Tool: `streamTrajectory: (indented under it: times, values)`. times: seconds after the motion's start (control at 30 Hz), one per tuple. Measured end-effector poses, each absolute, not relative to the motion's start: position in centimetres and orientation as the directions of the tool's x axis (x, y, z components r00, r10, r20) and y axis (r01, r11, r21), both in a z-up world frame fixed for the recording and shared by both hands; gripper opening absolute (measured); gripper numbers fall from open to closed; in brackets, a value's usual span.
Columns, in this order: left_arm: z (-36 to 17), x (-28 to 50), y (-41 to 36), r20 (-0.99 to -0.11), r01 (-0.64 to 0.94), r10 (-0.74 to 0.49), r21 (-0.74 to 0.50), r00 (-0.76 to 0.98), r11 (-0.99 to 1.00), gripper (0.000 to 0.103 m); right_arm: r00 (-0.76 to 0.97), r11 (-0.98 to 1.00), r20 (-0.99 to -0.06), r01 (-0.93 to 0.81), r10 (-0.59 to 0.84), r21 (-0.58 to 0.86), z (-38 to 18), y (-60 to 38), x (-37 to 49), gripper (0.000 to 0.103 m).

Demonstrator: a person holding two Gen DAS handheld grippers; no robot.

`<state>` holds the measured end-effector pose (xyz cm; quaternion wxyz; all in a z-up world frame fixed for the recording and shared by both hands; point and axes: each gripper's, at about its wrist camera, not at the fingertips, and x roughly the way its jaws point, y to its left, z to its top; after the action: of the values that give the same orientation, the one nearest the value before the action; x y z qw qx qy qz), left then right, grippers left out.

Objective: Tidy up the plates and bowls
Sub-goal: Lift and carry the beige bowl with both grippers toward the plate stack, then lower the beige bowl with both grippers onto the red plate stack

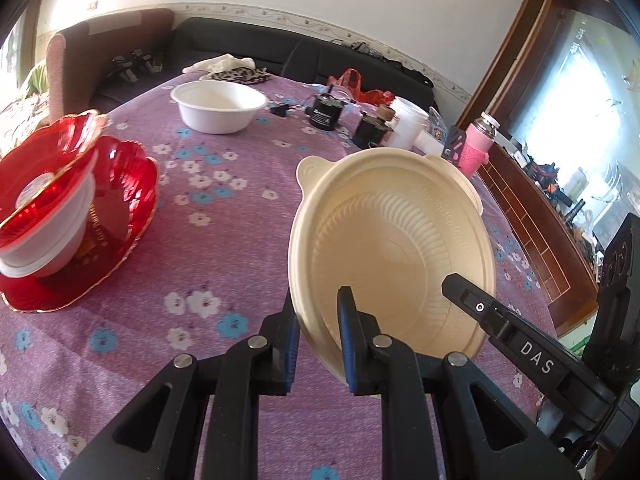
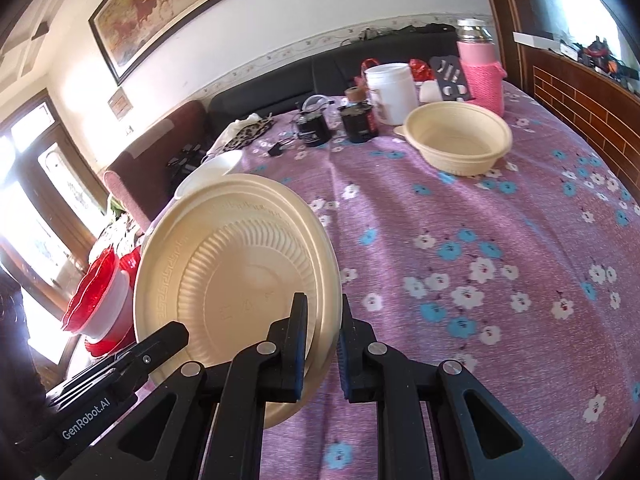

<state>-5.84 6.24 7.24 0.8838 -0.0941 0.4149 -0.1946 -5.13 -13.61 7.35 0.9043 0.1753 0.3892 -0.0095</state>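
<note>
A cream ribbed plate (image 1: 392,232) (image 2: 240,272) hangs tilted above the purple flowered tablecloth (image 1: 224,264). My left gripper (image 1: 318,300) is shut on its near left rim, and my right gripper (image 2: 323,304) is shut on the opposite rim. Each gripper shows in the other's view, the right gripper (image 1: 472,300) at the plate's right and the left gripper (image 2: 160,344) at its lower left. A cream bowl (image 2: 460,140) sits at the far right of the table. A white bowl (image 1: 220,108) stands at the back. On a red plate (image 1: 120,220) at the left are stacked white bowls (image 1: 52,240) topped by a red bowl (image 1: 40,176).
At the table's far edge stand a pink-sleeved bottle (image 2: 482,72), a white jar (image 2: 390,92), two black cans (image 2: 316,128) and a red bag (image 1: 352,84). A dark sofa (image 1: 248,44) runs behind the table. A wooden cabinet (image 1: 532,208) lines the right side.
</note>
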Motion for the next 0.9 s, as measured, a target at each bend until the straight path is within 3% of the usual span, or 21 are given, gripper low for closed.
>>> streamTrajectory:
  times: [0.5,0.9]
  values:
    - [8.3,-6.8,13.9,-0.668,0.148,-0.373,-0.370,0.644,0.917,0.017,0.699,0.963,-0.693,0.022,0.177,0.268,9.3,-6.2,-3.7,0.015]
    - [11.1,-7.0,23.0,-0.617,0.004,-0.266,-0.391,0.740,0.920,0.017,0.706,0.962,-0.656,-0.159,0.268,0.222,12.7,3.4,-0.9,0.015]
